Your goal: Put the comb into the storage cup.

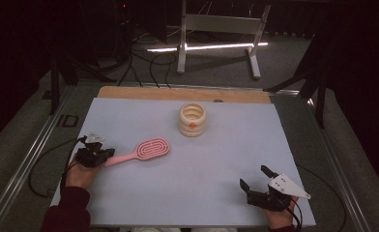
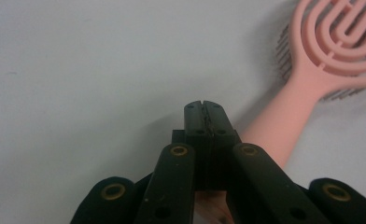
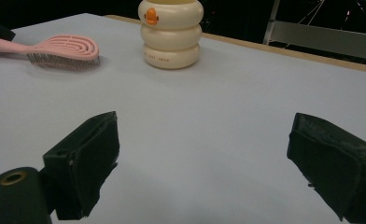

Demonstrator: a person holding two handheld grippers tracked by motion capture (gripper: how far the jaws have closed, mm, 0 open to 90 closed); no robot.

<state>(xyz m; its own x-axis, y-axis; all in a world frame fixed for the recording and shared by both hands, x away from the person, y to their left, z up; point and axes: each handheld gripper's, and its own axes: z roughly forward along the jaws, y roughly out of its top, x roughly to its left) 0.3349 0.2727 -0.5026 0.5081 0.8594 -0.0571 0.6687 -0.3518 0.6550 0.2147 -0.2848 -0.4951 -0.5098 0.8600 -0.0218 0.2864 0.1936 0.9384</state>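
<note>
High view: pink hairbrush [image 1: 141,152] at left centre of the counter [image 1: 226,159], long axis slanting lower left to upper right, handle end at the left gripper [image 1: 94,155]; right gripper [image 1: 261,188] well apart at lower right, cream ringed holder [image 1: 192,120] above centre. Left gripper view: fingers [image 2: 204,119] pressed together, empty, handle just right of them. Right gripper view: fingers [image 3: 85,161] spread wide, brush far at upper left.

One pink hairbrush [image 1: 146,150]; one cream ringed container [image 1: 192,120]; two tongs.

a pale blue table [image 1: 216,159] carries a pink hairbrush [image 1: 146,149] and cream ringed container [image 1: 192,120].
</note>
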